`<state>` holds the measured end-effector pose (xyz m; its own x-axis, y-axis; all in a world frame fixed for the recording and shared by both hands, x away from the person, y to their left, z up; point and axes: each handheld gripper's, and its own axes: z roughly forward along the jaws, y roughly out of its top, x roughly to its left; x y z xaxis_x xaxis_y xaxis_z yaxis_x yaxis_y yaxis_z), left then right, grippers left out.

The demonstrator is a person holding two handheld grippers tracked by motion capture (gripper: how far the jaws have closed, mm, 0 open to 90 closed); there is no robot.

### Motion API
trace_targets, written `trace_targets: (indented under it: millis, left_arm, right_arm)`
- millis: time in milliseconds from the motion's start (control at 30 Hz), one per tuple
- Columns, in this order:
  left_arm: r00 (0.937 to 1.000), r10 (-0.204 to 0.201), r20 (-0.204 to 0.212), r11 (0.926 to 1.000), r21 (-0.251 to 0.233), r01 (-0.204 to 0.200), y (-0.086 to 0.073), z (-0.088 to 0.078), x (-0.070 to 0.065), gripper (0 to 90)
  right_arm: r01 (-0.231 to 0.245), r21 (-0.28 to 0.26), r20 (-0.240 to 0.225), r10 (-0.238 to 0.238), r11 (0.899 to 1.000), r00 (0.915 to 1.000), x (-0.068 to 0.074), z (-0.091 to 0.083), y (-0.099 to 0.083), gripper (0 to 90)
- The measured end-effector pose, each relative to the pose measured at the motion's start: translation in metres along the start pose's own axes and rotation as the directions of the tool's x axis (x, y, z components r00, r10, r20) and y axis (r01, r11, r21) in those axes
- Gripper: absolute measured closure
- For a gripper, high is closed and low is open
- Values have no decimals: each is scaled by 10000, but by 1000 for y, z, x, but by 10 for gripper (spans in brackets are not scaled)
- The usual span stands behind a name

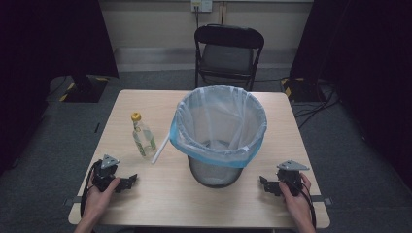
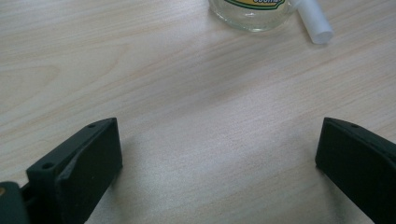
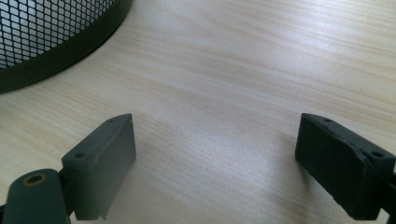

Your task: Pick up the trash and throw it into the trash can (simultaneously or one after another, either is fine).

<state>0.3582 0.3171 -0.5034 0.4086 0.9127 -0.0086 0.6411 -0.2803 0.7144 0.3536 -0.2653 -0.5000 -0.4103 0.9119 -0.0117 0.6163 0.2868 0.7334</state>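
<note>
A black mesh wastebasket [image 1: 216, 170] with a pale blue-rimmed bag liner [image 1: 218, 126] stands at the middle of the wooden table [image 1: 160, 204]. To its left stands a clear bottle [image 1: 143, 137] with a yellow cap, and a white stick [image 1: 160, 149] lies beside it. My left gripper [image 1: 127, 182] rests low at the front left, open, nothing between its jaws. The bottle's base [image 2: 252, 14] and the stick's end [image 2: 317, 25] lie ahead of the left gripper [image 2: 219, 158]. My right gripper [image 1: 265, 183] rests at the front right, open and empty. In its own view the right gripper [image 3: 217, 161] faces the basket's base [image 3: 51, 51].
A black folding chair [image 1: 228, 51] stands behind the table's far edge. Cables [image 1: 316, 104] run over the grey floor at the right, and a dark stand base [image 1: 85, 87] sits at the back left. Dark curtains hang on both sides.
</note>
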Motion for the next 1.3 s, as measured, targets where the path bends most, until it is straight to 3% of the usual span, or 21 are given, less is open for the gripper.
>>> trace_targets:
  millis: [300, 500, 567, 767, 900, 967, 1033, 1100, 1133, 1300]
  left_arm:
    - [9999, -99, -15, 9999, -82, 99, -2, -2, 0, 23]
    - [9998, -138, -151, 9999, -57, 137, -2, -9, 4, 127]
    - [9987, -480, 146, 9988, -123, 482, -3, -12, 7, 157]
    - [9974, -592, 403, 9970, -465, 611, 1, -18, 5, 171]
    - [9985, -366, 405, 9964, -751, 396, 8, -19, 0, 185]
    - [9953, -470, 852, 9943, -911, 548, 11, -20, -2, 198]
    - [9939, -349, 1048, 9951, -884, 443, 16, -20, -3, 222]
    - [9895, -791, 1213, 9890, -1147, 931, 21, -22, 1, 249]
    - [9867, -954, 1313, 9823, -1480, 1147, 24, -24, 3, 247]
    - [9875, -898, 1294, 9812, -1588, 1100, 34, -22, 8, 229]
  right_arm:
    - [18, -8, 4, -18, 10000, 10000, 0, 0, 0, 113]
    - [22, -11, 6, -22, 10000, 10000, 0, 0, 0, 113]
    - [17, -11, -3, -17, 10000, 10000, 0, 0, 0, 113]
    - [14, -8, 0, -14, 10000, 10000, 0, 0, 0, 113]
    - [9, 1, 4, -9, 10000, 10000, 0, 0, 0, 113]
    - [6, -1, -1, -6, 10000, 10000, 0, 0, 0, 113]
    - [9, 10, -15, -9, 10000, 10000, 0, 0, 0, 113]
    - [7, -1, 1, -7, 10000, 10000, 0, 0, 0, 113]
    - [6, 1, -3, -6, 10000, 10000, 0, 0, 0, 113]
    - [9, -2, 2, -9, 10000, 10000, 0, 0, 0, 113]
